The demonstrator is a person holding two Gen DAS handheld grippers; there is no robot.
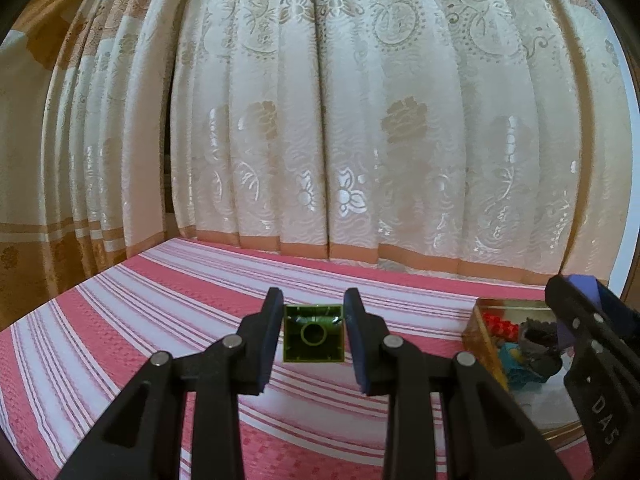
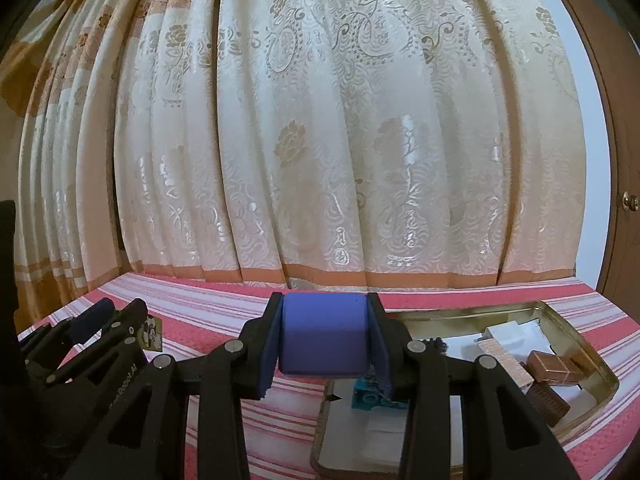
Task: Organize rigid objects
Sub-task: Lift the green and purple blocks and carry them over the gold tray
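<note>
Below my claws: a tabletop [image 1: 168, 296] covered in pink-and-white striped woven cloth, running back to the curtain hem. Directly on it at the right lies a shallow gold-coloured rectangular metal tin [image 2: 576, 336], holding brown, white and teal blocks; red pieces show in the left view.

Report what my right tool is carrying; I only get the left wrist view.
Observer: The right tool is shut on a blue block, with a pad pressed on each side.
Operator: Describe the right end of the tin.
Observer: The tin holds brown blocks there.
Operator: Name anything else beside them.
Observer: A white piece lies just behind the brown blocks.
</note>
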